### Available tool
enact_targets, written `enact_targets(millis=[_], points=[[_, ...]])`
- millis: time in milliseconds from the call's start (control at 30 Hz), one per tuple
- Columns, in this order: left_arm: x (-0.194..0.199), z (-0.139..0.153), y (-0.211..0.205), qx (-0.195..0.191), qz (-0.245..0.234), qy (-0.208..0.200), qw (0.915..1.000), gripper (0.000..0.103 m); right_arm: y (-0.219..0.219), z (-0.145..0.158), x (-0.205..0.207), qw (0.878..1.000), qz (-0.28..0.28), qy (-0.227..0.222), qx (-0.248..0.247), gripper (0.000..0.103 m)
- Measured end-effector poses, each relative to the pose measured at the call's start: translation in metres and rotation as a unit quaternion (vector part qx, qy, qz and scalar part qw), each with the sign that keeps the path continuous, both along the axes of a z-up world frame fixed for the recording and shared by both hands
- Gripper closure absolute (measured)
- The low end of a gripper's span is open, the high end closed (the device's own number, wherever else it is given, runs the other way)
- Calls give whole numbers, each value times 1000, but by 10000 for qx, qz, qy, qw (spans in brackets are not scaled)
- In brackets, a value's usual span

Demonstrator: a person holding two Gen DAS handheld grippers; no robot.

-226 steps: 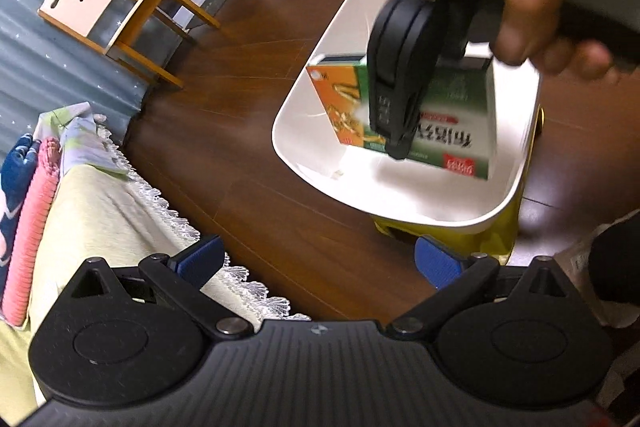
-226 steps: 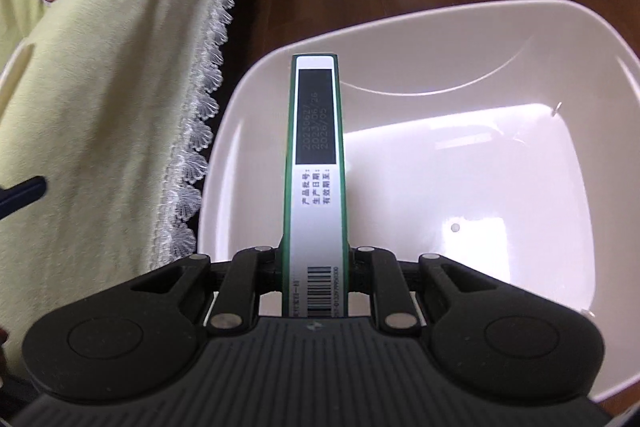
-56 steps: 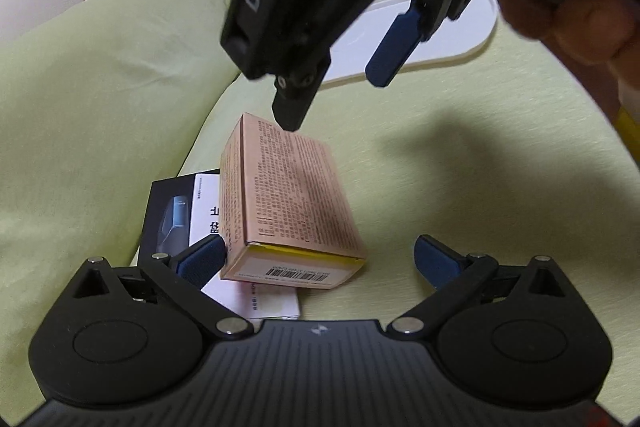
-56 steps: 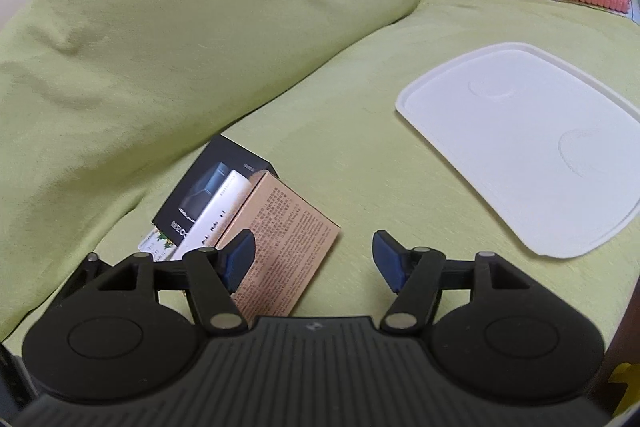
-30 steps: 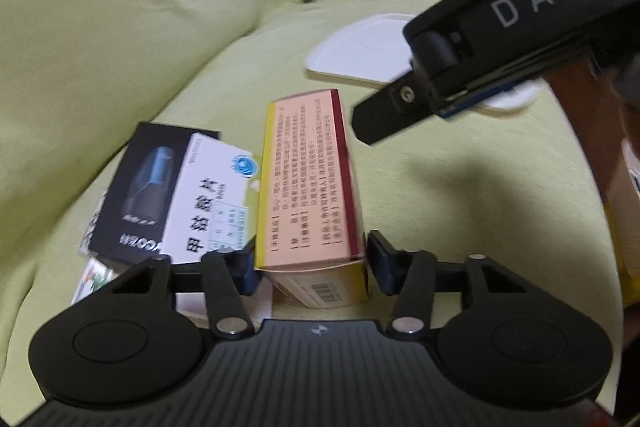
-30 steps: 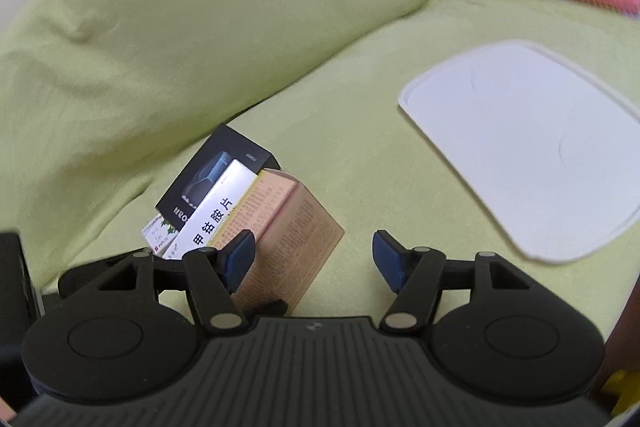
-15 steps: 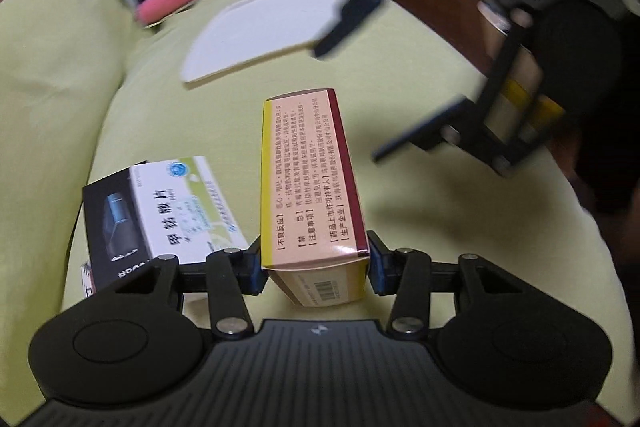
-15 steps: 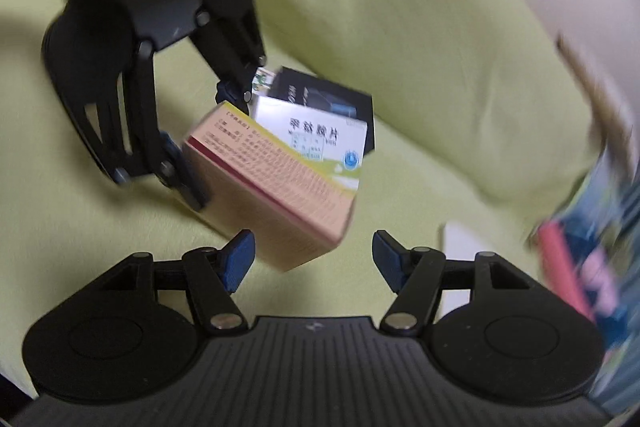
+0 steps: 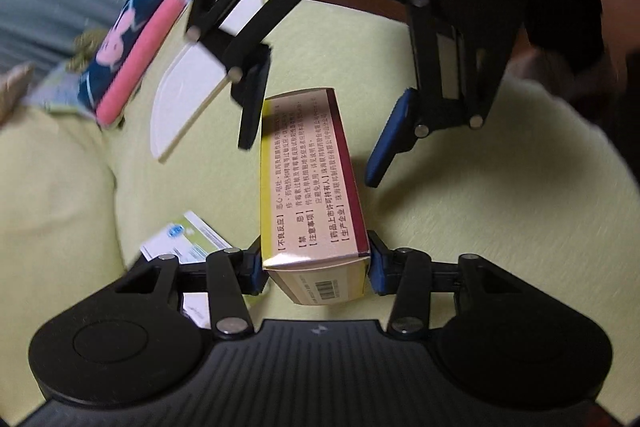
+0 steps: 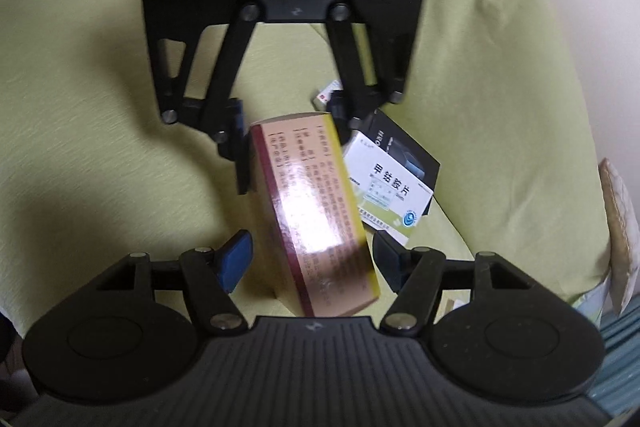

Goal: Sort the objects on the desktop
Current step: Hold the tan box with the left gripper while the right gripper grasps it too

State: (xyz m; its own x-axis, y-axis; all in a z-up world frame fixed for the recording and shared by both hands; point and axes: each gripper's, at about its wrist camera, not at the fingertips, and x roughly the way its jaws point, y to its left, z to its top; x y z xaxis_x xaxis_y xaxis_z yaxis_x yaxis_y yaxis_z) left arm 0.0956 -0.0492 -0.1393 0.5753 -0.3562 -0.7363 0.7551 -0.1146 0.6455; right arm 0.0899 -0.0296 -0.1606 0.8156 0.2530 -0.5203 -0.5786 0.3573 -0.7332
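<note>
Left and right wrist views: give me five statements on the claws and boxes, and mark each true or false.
1. The left claw is shut on the tan medicine box. True.
2. The right claw is clamped on that box. False: its pads stand open, one on each side of the far end.
3. The white and green box lies on a black box. True.
4. The white lid rests on the tan box. False: it lies apart on the green cover.
5. The tan box is in a basin. False: it is held above the cover.
</note>
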Motion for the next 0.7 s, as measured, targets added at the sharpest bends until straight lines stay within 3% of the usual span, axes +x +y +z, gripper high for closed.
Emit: enact_targets(millis=[167,300,400,700], points=[[-6,-11,-8,204,-272,-366,9988,52,5,-3,1,9999,-48,24,-99,44],[-10,-15,-11,161,-345,-442,9983,52,10,-1,1,9997,-197,101,-94,56],[-10,-19,-16,200,-289,-553,9978,52,12,2,1,9991,-359,217,2,60],[-12,-23,-28,265,-124,-644,9975,52,22,6,-2,9970,-651,418,87,61]])
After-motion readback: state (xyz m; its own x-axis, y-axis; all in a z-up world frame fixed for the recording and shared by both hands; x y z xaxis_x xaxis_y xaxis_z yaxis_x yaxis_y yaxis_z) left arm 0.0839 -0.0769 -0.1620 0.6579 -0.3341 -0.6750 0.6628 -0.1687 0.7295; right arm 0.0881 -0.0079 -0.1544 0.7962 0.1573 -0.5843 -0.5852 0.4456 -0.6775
